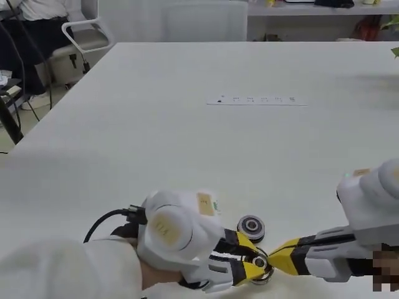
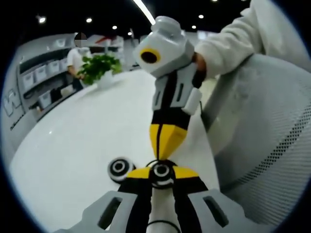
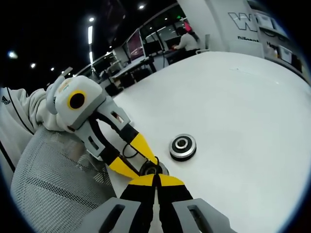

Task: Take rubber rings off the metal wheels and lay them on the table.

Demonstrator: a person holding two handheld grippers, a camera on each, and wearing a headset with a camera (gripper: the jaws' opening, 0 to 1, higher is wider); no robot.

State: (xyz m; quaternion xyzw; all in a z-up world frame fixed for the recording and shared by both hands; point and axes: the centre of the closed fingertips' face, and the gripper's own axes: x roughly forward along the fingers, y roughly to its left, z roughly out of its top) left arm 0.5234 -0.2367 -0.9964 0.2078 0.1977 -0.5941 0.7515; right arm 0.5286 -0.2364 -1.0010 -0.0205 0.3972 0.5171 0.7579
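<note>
Left gripper (image 1: 257,265) clenched on small metal wheel with black rubber ring (image 2: 162,174), low over white table (image 1: 187,156) near edge. Right gripper (image 3: 156,179) head-on, jaws pressed together at rim (ring pinch unclear). Second ringed wheel (image 1: 251,227) just beside.

White table (image 1: 187,156), thin marked strip (image 1: 256,100) on it, office chair (image 1: 87,31) beyond its corner; potted plant (image 2: 99,65)

Head view: high, from the near edge of the table (image 1: 187,124), facing forward and down. Gripper views: low and close, facing each other across the held wheel (image 2: 162,173). All three share it and the loose wheel (image 1: 251,227), at 6 o'clock in the head view.
</note>
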